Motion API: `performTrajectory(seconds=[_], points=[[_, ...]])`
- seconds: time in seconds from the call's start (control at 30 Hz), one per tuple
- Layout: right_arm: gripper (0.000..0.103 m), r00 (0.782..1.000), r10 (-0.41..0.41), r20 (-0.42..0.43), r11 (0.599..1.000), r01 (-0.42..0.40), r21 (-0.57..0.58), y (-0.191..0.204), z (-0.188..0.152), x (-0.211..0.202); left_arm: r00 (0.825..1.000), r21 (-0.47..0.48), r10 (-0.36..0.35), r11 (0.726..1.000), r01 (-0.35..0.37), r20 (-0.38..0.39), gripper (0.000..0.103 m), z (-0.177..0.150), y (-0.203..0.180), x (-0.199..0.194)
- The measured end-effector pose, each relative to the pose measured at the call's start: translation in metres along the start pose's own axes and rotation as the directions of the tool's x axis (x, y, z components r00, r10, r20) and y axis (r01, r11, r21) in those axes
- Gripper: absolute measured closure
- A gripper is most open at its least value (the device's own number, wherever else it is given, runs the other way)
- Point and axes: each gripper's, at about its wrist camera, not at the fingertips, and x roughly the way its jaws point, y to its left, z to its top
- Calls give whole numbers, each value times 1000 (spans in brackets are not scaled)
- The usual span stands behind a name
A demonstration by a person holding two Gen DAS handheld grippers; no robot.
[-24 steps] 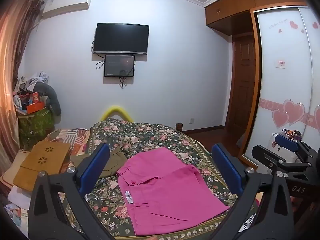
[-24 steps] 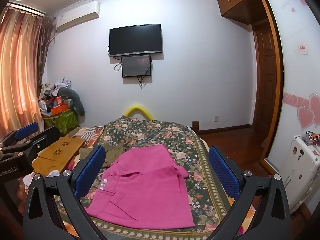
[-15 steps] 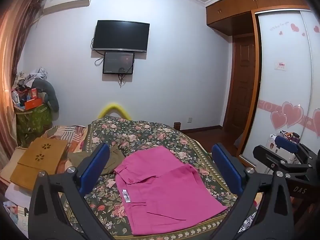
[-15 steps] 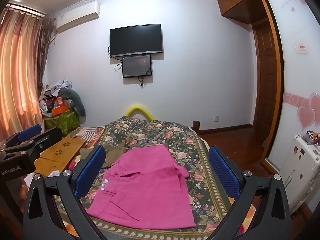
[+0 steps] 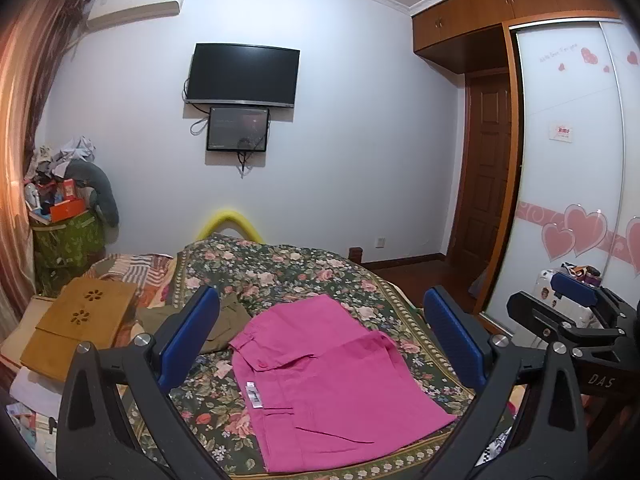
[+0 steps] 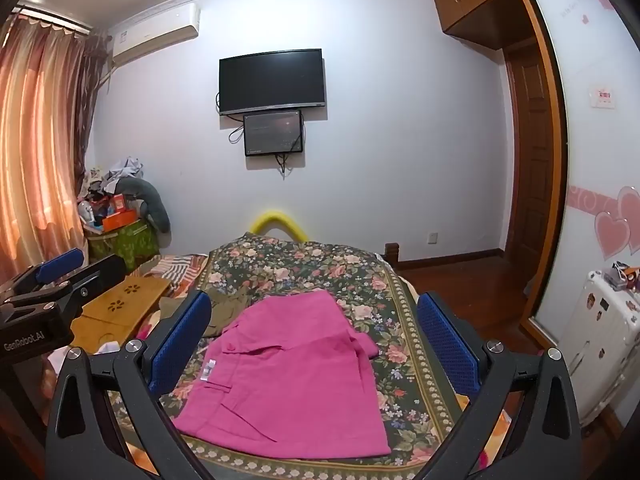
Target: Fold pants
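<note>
The pink pants (image 5: 332, 380) lie flat on the floral bedspread (image 5: 288, 272), with a white label showing at their left edge. My left gripper (image 5: 320, 300) hovers over the near end of the bed, open, with nothing between its blue pads (image 5: 188, 336). To its right my right gripper (image 6: 312, 304) is also open and empty, with the pants (image 6: 292, 372) spread below and ahead of it. Each gripper shows at the edge of the other's view: the right gripper (image 5: 576, 304) and the left gripper (image 6: 60, 272).
An olive garment (image 5: 224, 320) lies crumpled just left of the pants. A wooden lap tray (image 5: 84, 324) sits at the bed's left side. A white suitcase (image 6: 600, 340) and a sliding wardrobe door (image 5: 572, 160) stand to the right. A TV (image 5: 244, 76) hangs on the far wall.
</note>
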Motion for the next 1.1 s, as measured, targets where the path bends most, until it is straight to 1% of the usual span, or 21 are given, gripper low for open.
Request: performTrajectory(seconds=[1.1], points=[[1, 1000, 6, 2, 1000, -6, 0, 4, -1, 0, 1000, 6, 2, 1000, -2, -5, 0, 5, -2, 3]])
